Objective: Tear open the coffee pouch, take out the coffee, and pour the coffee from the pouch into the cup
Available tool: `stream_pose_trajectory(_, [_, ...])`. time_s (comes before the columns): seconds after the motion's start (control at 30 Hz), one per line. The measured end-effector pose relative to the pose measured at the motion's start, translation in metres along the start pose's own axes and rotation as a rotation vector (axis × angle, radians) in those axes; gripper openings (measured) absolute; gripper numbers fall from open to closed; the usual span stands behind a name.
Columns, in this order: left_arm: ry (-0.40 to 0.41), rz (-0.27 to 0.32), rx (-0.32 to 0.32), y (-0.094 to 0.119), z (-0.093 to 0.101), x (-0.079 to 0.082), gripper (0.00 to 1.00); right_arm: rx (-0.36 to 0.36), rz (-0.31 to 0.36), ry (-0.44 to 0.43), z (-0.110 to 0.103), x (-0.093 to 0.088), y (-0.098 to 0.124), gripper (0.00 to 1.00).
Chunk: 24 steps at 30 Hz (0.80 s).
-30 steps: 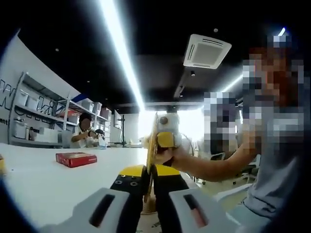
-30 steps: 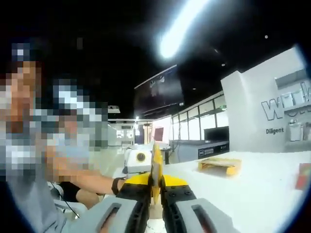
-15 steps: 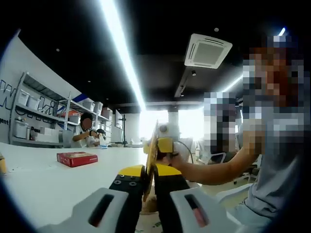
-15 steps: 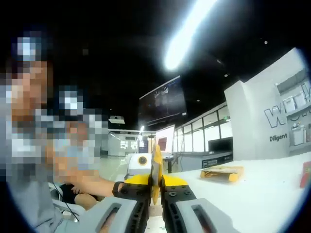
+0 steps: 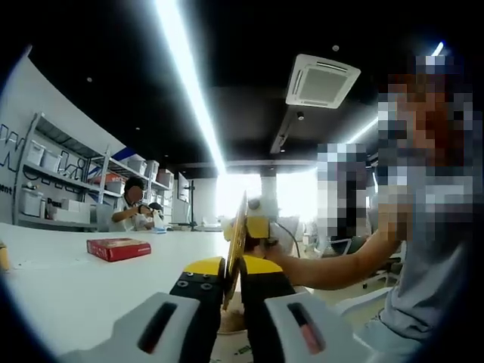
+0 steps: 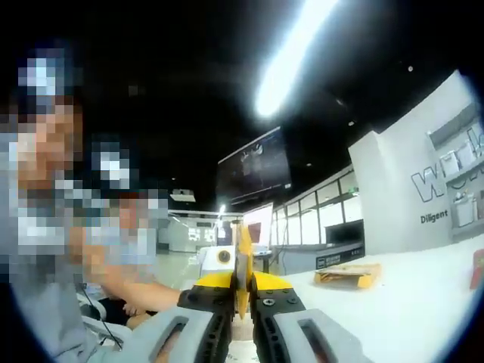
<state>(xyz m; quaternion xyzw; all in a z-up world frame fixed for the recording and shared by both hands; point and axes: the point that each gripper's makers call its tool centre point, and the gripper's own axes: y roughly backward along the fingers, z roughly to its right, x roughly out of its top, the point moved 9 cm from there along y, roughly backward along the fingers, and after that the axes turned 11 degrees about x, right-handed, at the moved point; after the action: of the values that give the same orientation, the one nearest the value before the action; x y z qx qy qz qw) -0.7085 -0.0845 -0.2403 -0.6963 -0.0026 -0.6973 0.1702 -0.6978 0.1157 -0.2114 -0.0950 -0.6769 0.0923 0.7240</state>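
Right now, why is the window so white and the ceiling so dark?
Left gripper view: the window is blown out by glare behind the pouch; the ceiling strip light smears. Right gripper view: the strip light glares, and the rest stays dim.

Thin glossy yellow coffee pouch (image 5: 236, 243), smooth matt white table (image 5: 68, 287); glossy red box (image 5: 117, 248)

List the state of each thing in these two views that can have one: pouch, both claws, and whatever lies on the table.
coffee pouch: held edge-on, upright, pinched by both claws; whether torn cannot be told
left claw: shut on the coffee pouch
right claw: shut on the coffee pouch
red box: lying flat on the white table, closed
yellow packet: lying flat on the table
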Motion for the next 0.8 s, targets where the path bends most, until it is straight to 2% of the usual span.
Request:
stream_pose_trajectory(0.13, [-0.006,-0.006,-0.004,0.0003,0.0004,-0.0004,0.07,0.004,0.01,-0.021,0.0016,-0.0017,0.0007,0.08])
stream_pose_trajectory(0.33, [0.009,0.007,-0.002,0.0006,-0.0004,0.0009,0.11,0.0,0.014,-0.025,0.0029,-0.0025,0.0018,0.08])
stream_pose_trajectory(0.6, [-0.003,0.009,-0.002,0.0014,-0.001,0.0013,0.07,0.004,0.01,-0.024,0.0003,-0.0036,-0.001,0.08])
stream_pose_trajectory(0.8, [0.012,0.012,0.002,0.0011,-0.0017,0.0008,0.14,0.006,0.034,-0.024,-0.0005,-0.0008,0.0011,0.08])
